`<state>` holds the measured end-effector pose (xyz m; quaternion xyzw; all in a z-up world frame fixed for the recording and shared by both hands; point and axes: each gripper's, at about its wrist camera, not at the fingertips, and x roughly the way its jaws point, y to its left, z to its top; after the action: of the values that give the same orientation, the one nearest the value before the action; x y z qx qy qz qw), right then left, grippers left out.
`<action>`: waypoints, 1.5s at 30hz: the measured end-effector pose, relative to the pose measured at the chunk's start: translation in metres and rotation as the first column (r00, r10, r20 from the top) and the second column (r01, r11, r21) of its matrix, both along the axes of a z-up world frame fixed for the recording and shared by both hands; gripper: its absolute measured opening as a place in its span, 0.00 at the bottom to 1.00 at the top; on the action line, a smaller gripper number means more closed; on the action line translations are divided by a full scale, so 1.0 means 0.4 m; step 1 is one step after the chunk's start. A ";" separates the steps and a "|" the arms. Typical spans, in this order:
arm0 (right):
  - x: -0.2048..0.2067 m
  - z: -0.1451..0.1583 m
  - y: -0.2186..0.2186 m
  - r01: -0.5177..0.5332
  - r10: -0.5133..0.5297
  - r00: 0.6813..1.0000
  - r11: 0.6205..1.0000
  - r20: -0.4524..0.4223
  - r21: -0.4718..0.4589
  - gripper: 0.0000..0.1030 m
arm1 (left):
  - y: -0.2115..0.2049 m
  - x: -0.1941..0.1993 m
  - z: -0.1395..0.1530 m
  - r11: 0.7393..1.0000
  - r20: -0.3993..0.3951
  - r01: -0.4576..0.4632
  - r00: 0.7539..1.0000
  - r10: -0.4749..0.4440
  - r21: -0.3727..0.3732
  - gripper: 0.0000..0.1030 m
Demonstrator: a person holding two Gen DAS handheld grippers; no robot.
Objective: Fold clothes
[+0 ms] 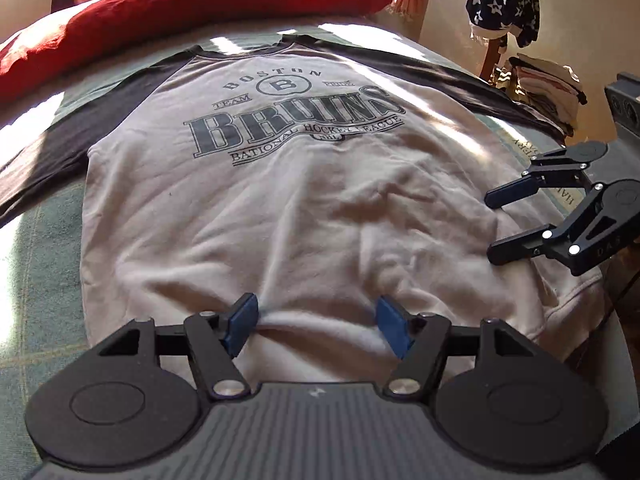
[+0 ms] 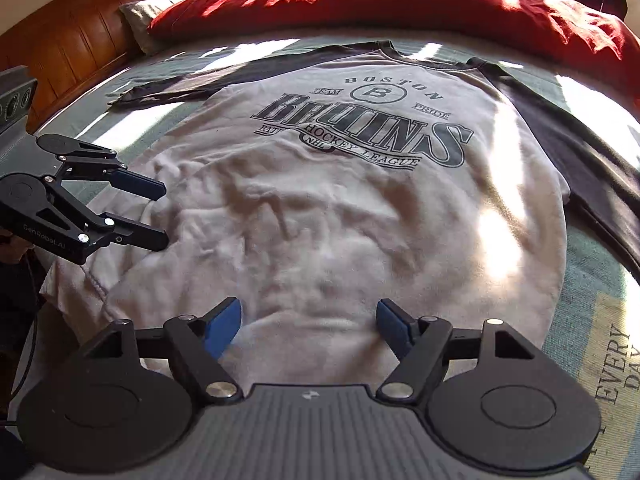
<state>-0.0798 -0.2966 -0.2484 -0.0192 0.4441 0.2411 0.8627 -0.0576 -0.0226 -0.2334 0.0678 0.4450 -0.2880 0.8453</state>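
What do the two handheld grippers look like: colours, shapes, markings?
Both match. The left gripper and right gripper have black linkage arms with silver pivot pins, round black discs at either side, a ribbed grey body and blue finger pads. White lettering marks the left gripper's side in the right wrist view. A thin dark cable hangs beside it.

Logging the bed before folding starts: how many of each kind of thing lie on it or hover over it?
Sweatshirt: 1
Red pillow: 1
Tongs: 2, left tongs and right tongs, both open
Total: 4
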 end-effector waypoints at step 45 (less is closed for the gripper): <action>-0.159 -0.045 0.085 0.200 -0.195 0.978 0.977 0.073 -0.068 1.00 | 0.002 -0.210 0.016 0.999 0.066 -0.046 0.997 0.046 0.003 0.72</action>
<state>-0.1435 -0.2625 -0.2665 -0.0154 0.4236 0.1366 0.8953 -0.1417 -0.0218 -0.2271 0.0690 0.4190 -0.2650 0.8657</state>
